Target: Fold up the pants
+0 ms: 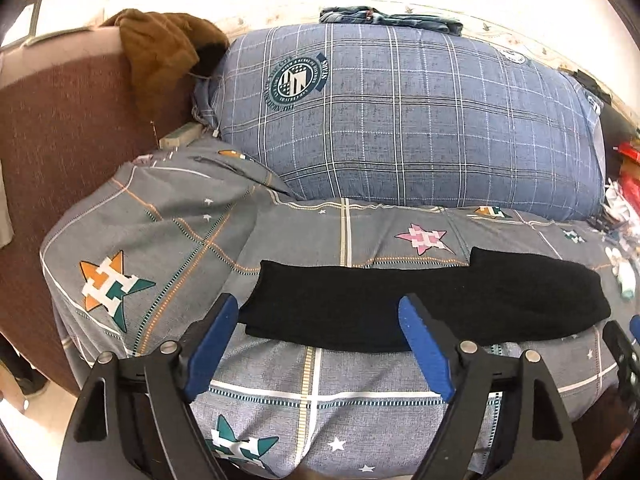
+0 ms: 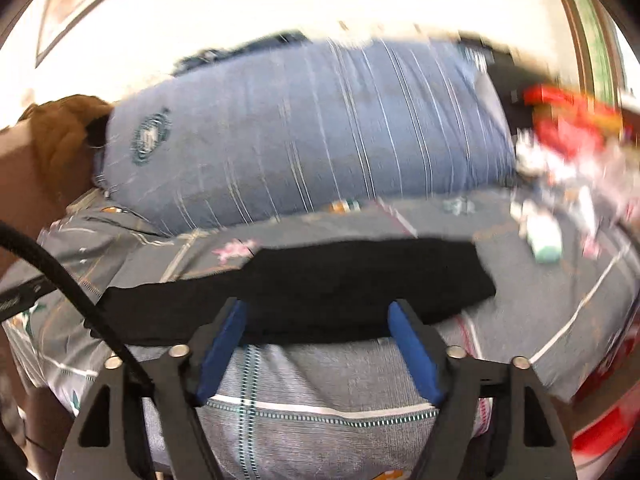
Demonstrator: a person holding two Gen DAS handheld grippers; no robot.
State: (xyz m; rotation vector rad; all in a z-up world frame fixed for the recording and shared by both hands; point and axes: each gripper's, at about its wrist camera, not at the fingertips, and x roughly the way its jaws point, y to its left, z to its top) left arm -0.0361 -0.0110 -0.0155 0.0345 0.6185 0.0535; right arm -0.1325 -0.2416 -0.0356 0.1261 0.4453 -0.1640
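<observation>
Black pants [image 1: 424, 304] lie flat, folded lengthwise into a long strip, across the grey patterned bed sheet [image 1: 160, 248]. My left gripper [image 1: 318, 308] is open, its blue pads [image 1: 214, 344] just in front of the strip's left half, holding nothing. In the blurred right wrist view the pants [image 2: 320, 288] stretch across the middle. My right gripper [image 2: 316, 312] is open at the pants' near edge, empty. Part of the right gripper [image 1: 624, 356] shows at the left wrist view's right edge.
A large blue plaid pillow [image 1: 400, 120] lies behind the pants. A brown garment [image 1: 160, 48] hangs on the brown headboard [image 1: 60, 140] at left. Folded jeans [image 1: 384, 16] sit behind the pillow. Small bottles and red clutter [image 2: 560, 184] lie at right.
</observation>
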